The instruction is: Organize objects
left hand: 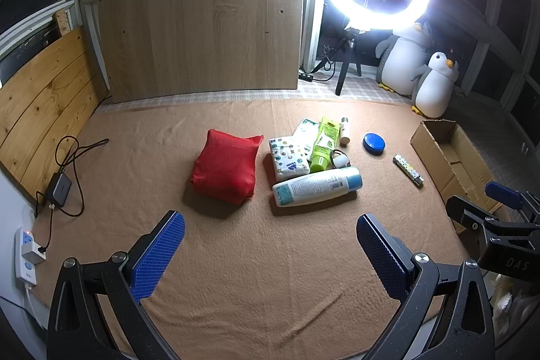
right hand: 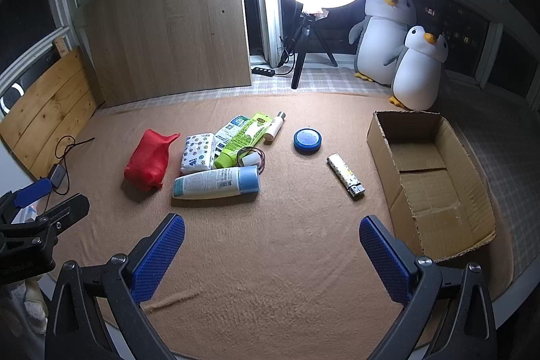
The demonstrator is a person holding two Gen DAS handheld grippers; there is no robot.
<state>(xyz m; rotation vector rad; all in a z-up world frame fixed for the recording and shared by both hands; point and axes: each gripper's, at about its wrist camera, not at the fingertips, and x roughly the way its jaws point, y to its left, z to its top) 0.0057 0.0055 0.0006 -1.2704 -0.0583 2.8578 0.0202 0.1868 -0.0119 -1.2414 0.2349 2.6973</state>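
Bare blanket [right hand: 270, 258] across lower frame; cardboard box [right hand: 428, 171] at right edge. Left hand-held gripper [left hand: 270, 245] and right hand-held gripper [right hand: 271, 247] spread wide, holding nothing.

On the blanket lie one red bag [right hand: 148, 160], two tissue packs [right hand: 197, 153], one green tube [right hand: 240, 140], two bottles [right hand: 216, 183], one blue tin [right hand: 307, 140], one lighter [right hand: 345, 175] and, at three o'clock, one cardboard box [right hand: 432, 181].

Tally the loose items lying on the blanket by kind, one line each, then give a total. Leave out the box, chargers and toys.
Bottles and tubes: 3 (large white bottle, green tube, small white bottle)
Soft packs: 3 (red pouch, tissue pack, wipes packet)
Round blue tin: 1
Lighter: 1
Small corded item: 1
Total: 9
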